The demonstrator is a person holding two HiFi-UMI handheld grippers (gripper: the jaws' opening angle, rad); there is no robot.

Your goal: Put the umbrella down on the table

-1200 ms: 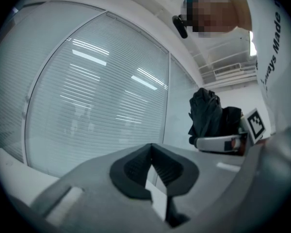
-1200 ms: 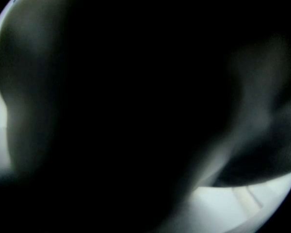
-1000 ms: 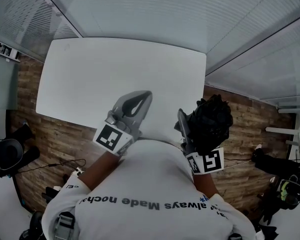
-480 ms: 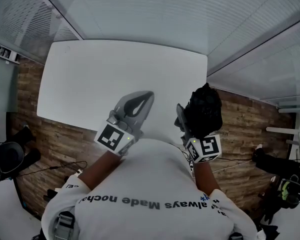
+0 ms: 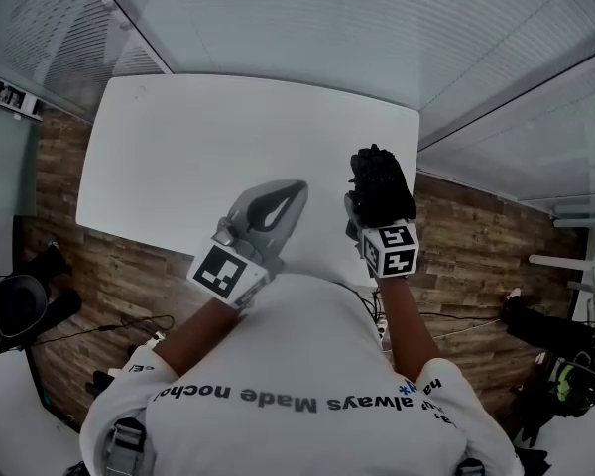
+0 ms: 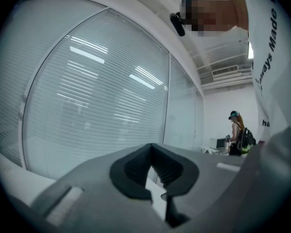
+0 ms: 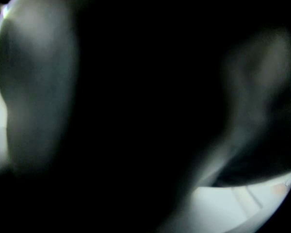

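Note:
The umbrella (image 5: pixel 382 181) is a folded black bundle of fabric, held over the right near corner of the white table (image 5: pixel 198 157). My right gripper (image 5: pixel 368 212) is shut on its lower end, with the marker cube just behind; the fingertips are hidden by the fabric. In the right gripper view, dark umbrella (image 7: pixel 136 106) fabric fills almost the whole picture, with a pale strip of table (image 7: pixel 242 198) at the bottom right. My left gripper (image 5: pixel 270 204) hovers level over the near table edge, shut, with nothing between its jaws (image 6: pixel 153 147).
Glass walls with blinds (image 5: pixel 377 28) run behind and to the right of the table. Wooden floor (image 5: pixel 109 266) surrounds it, with a dark chair (image 5: pixel 15 305) at the left and gear (image 5: pixel 565 365) at the right. A person (image 6: pixel 237 136) stands far off.
My right gripper has carried the umbrella leftward and down, from beyond the table's right edge to over its right near corner. The left gripper has not moved.

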